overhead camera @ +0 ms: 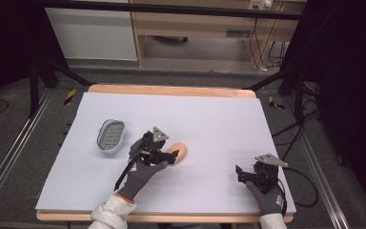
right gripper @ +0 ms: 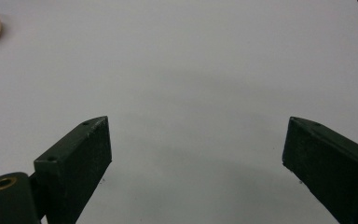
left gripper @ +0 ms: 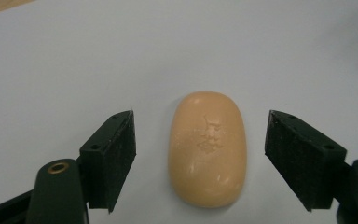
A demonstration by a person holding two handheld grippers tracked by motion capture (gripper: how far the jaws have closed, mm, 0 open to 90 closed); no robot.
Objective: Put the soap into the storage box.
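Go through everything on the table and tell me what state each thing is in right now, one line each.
Bar of soap: lying flat on the white table cover, between the left gripper's jaws, not gripped.
Soap dish: empty, upright, apart from the soap.
Left gripper: open, jaws either side of the soap.
Right gripper: open, holding nothing, over bare cover.

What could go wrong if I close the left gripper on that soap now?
1. The peach oval bar of soap lies between the open left gripper's jaws with gaps on both sides; its smooth, rounded flanks could let it squirt out as the pads close.
2. Uneven contact may spin it on the white table cover.
3. The grey oval soap dish sits apart, so a weak grip could drop it en route.
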